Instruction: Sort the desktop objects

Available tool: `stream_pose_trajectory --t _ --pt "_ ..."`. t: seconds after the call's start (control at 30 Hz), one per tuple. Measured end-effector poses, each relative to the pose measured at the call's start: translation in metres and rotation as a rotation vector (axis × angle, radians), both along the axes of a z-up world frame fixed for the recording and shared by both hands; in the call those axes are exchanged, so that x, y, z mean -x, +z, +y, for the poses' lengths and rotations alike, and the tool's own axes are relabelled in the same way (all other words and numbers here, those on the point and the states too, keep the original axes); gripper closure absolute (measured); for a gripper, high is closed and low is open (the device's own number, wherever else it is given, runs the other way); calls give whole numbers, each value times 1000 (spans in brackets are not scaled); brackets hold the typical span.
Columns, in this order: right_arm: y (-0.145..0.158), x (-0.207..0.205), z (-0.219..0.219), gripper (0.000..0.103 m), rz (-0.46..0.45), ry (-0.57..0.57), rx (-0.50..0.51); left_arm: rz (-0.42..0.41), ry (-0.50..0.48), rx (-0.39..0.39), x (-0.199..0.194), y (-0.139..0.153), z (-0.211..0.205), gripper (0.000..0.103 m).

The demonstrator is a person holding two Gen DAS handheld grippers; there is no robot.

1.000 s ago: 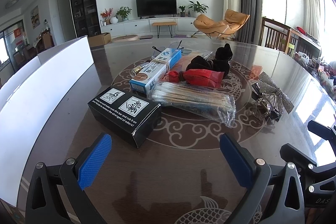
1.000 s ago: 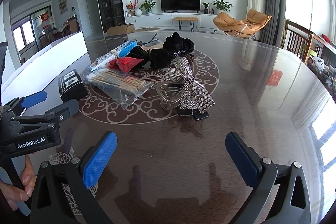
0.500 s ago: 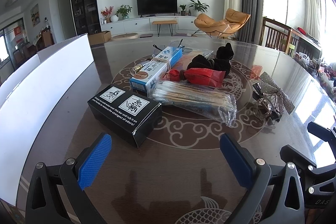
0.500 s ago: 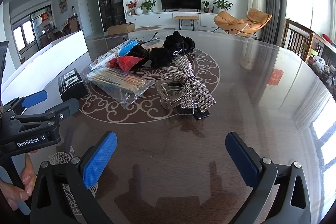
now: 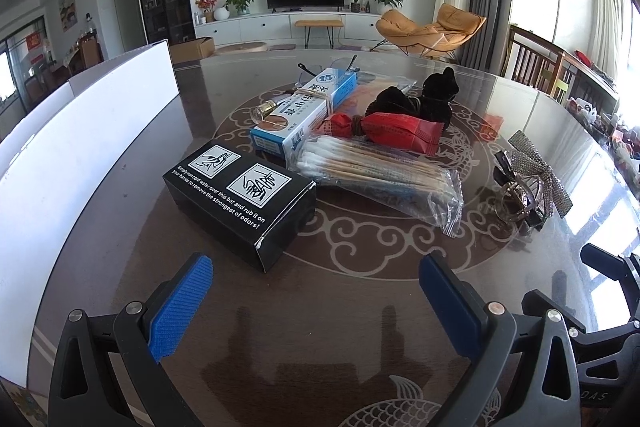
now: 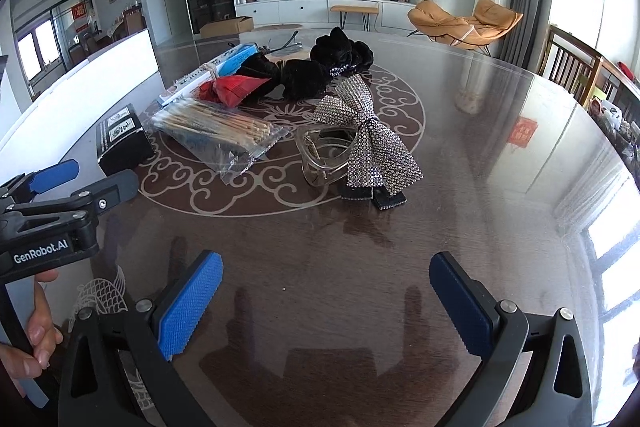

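Sorting not yet begun; both the left tongs [image 5: 316,301] and right tongs [image 6: 326,301] gape wide, empty; black box [image 5: 240,199] just ahead-left wants grasping first.

We are reading, on the black box [image 5: 240,201] just ahead of our left hand-held gripper [image 5: 316,301]: "Simply run cold water over this bar and rub it on your hands to remove the strongest of odors!" We are reading "GenRobot.AI" on that hand-held gripper's body.

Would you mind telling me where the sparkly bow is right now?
The sparkly bow lies mid-table in the right wrist view, draped over a clear hair claw, right of the bag of cotton swabs. In the left wrist view it sits at the far right.
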State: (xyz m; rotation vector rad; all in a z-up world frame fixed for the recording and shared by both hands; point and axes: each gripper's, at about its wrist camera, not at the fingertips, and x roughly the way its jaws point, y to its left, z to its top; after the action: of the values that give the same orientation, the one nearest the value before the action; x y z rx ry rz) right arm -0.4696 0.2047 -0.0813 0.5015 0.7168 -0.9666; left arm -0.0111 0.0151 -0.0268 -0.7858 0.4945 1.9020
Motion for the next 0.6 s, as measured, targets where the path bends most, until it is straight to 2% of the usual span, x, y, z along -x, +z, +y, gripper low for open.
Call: stream_pose_trajectory --t 0.2,0.6 --pt "-9 -4 -16 0 50 -26 -89 -17 -47 -4 0 0 -1 0" --pt "-9 -6 -68 0 66 -44 -126 37 -158 14 -9 0 3 0"
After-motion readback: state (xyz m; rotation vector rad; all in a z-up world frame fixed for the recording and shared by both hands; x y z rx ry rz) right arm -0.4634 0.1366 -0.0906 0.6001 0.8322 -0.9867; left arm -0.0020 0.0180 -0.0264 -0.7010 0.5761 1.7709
